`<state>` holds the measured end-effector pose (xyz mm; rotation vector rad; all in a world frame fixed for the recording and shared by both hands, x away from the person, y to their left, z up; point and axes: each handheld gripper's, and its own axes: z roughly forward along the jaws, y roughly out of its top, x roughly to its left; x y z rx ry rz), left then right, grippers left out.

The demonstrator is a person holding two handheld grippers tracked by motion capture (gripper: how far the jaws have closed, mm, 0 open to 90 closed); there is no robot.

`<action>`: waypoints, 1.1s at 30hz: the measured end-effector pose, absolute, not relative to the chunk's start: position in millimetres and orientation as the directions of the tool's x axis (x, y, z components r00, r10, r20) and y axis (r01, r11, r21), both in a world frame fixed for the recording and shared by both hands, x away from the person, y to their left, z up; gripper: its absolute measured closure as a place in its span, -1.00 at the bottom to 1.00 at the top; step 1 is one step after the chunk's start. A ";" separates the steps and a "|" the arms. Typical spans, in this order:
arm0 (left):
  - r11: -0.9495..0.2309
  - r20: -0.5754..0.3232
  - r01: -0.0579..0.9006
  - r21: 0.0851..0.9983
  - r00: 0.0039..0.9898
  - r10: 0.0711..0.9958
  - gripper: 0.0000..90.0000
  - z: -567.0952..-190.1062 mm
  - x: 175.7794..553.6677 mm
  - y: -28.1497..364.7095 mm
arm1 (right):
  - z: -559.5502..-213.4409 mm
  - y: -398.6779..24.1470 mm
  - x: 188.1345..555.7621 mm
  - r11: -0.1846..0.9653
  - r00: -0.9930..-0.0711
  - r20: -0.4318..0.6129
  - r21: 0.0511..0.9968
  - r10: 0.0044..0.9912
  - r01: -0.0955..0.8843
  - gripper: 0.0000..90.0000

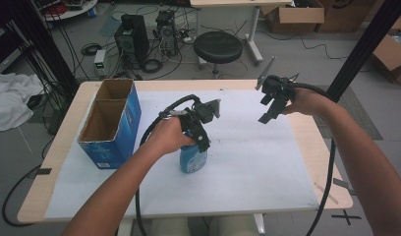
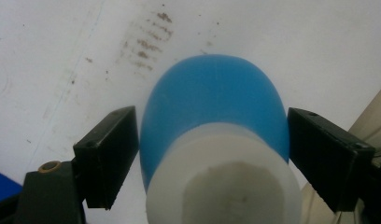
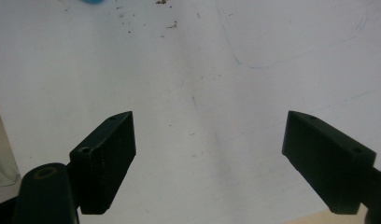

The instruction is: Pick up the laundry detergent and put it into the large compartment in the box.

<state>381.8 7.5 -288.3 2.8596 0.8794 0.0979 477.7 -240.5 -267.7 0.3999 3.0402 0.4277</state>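
Presently, at the 9 o'clock side of the table (image 1: 297, 132), a blue cardboard box (image 1: 112, 128) stands upright on the white sheet (image 1: 257, 162). Its top is open and an inner wall splits it into two compartments; what they hold cannot be made out.

Just right of the box, toward the sheet's centre, a blue bottle (image 1: 192, 158) with a white cap stands upright on the sheet. The left hand (image 1: 170, 135) holds the left gripper (image 1: 202, 142) directly over it, pointing down. In the left gripper view the bottle (image 2: 215, 116) sits between the two black jaws, cap nearest the camera. The jaws are spread to either side of the body, at 9 and 3 o'clock of it. Both stand right at the blue wall; whether they press on it cannot be told, and no firm clamp is evident. Brown smudges mark the sheet (image 2: 62, 56) at 11 o'clock of the bottle.

Farther right, at about 2 o'clock from the bottle and well apart from it, the right hand (image 1: 309, 101) holds the right gripper (image 1: 268, 114) in the air above the sheet's far right part, jaws angled down toward the sheet. In the right gripper view its jaws are spread wide with nothing between them; below lies bare sheet (image 3: 202, 93) with faint specks and a thin curved blue line.

Beyond the table's far edge, at 12 o'clock, a black round stool (image 1: 217, 46) stands on the floor.
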 end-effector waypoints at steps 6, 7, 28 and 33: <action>-0.818 0.016 0.552 0.163 0.827 0.562 -0.48 -288.7 382.8 8.3 | -267.8 -240.5 477.8 0.928 -0.965 -0.008 0.278 0.261 0.248 -0.62; -0.818 0.015 0.551 0.164 0.828 0.561 -0.48 -288.5 383.0 8.7 | -267.7 -240.4 477.8 0.928 -0.966 -0.008 0.278 0.260 0.248 -0.62; -0.814 0.016 0.557 0.167 0.824 0.567 -0.26 -287.8 383.9 10.3 | -267.7 -239.7 477.0 0.929 -0.967 -0.006 0.279 0.256 0.244 -0.62; -0.813 0.015 0.558 0.168 0.823 0.568 -0.23 -287.7 383.5 10.0 | -267.7 -239.4 476.9 0.929 -0.967 -0.004 0.278 0.256 0.245 -0.62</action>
